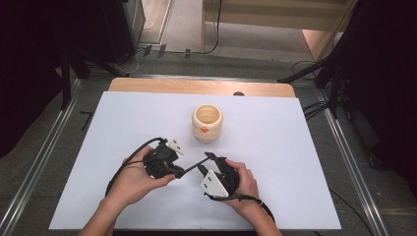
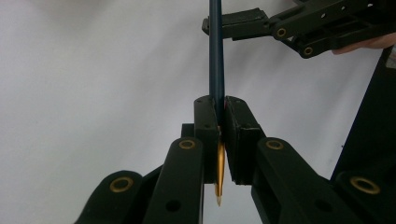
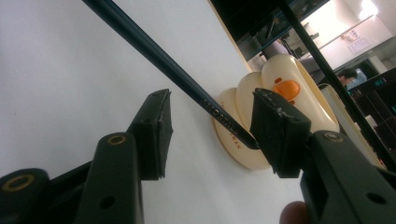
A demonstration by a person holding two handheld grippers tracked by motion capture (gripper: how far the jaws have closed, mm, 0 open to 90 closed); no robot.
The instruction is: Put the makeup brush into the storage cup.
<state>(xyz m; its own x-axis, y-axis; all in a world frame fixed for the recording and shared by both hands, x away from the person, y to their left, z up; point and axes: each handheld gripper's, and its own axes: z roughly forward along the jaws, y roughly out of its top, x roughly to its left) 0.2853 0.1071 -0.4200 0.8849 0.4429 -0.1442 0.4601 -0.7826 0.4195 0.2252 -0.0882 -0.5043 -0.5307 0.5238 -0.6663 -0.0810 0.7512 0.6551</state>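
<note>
Dark blue pencil [image 2: 216,56] is clamped in my left tongs [image 2: 220,135] near its sharpened gold tip, and its long axis runs straight across to my right tongs [image 3: 210,130]. Those stand apart around the shaft's far end; the blunt end looks to be just against one pad, the other pad clear of it, so nothing is pinched there yet. Both hands sit close together near the front edge of the white table [image 1: 123,123], with the cream cup [image 1: 207,123] standing toward the middle, beyond them. My right hand is nearer the free end, so closing squarely across the shaft looks like the coming move.
</note>
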